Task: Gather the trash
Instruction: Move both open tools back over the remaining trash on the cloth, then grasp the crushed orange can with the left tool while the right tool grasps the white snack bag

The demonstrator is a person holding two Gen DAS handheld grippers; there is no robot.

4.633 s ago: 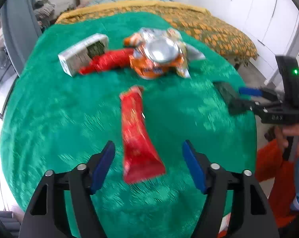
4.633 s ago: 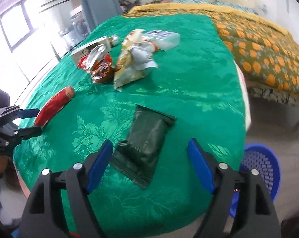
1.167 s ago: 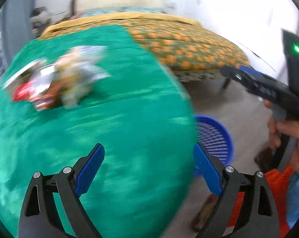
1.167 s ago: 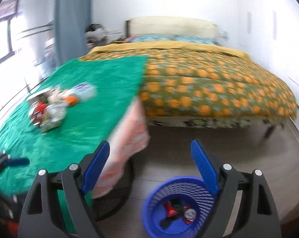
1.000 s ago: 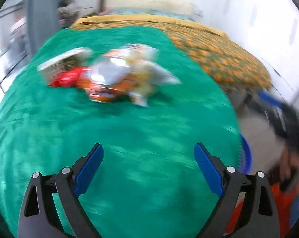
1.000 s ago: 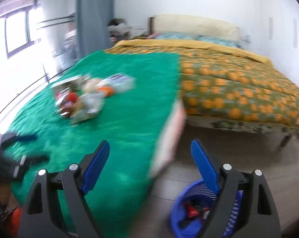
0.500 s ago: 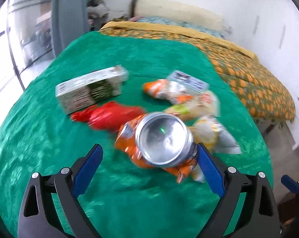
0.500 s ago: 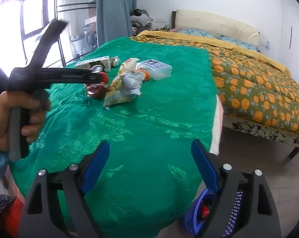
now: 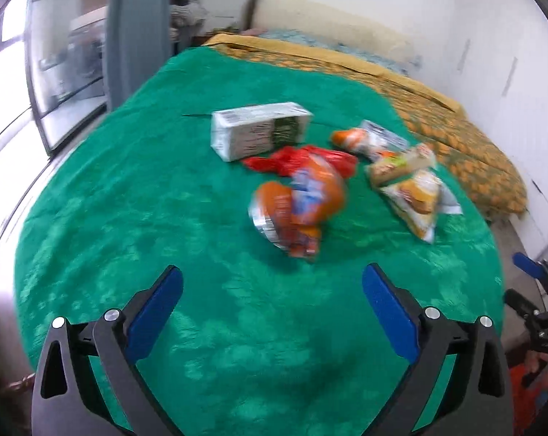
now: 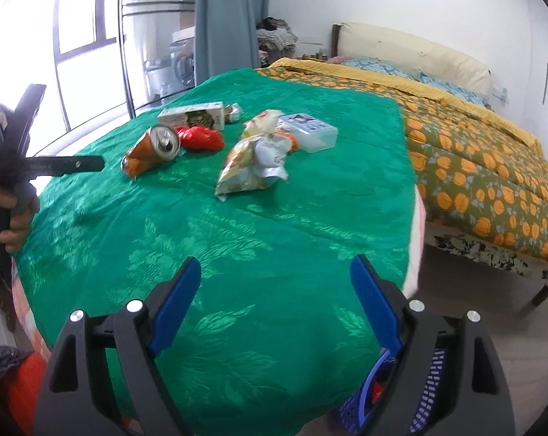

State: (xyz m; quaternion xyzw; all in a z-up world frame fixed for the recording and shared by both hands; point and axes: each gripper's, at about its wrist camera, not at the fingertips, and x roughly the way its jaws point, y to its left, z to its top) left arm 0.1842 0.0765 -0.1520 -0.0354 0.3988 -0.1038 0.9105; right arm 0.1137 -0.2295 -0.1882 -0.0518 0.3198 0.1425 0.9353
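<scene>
1. Left wrist view is showing the left claw (image 9: 272,290) hanging released over the near part of the bench (image 9: 128,189), which is wearing a green cloth; nothing is sitting between its blue pads.
2. Just beyond that claw, an orange crushed can (image 9: 297,205) is lying on its side, blurred, with the red wrapper (image 9: 303,158) touching it on the far side.
3. A white carton (image 9: 259,129) is lying at the far left of the pile, right beside the red wrapper.
4. To the right, a yellow snack bag (image 9: 417,198) is lying on the cloth, with more wrappers crowding just behind it.
5. Right wrist view is showing the right claw (image 10: 275,298) spread wide and gripping nothing, hovering over the near right edge of the bench.
6. From this side the can is lying at the left of the pile, its silver top facing the camera, and a clear plastic box (image 10: 312,132) is sitting at the far right of the trash.
7. A blue basket (image 10: 419,392) is standing on the floor below the bench's near right corner, partly hidden behind the right claw.
8. A bed (image 10: 474,152) with an orange-patterned cover is filling the far right.
</scene>
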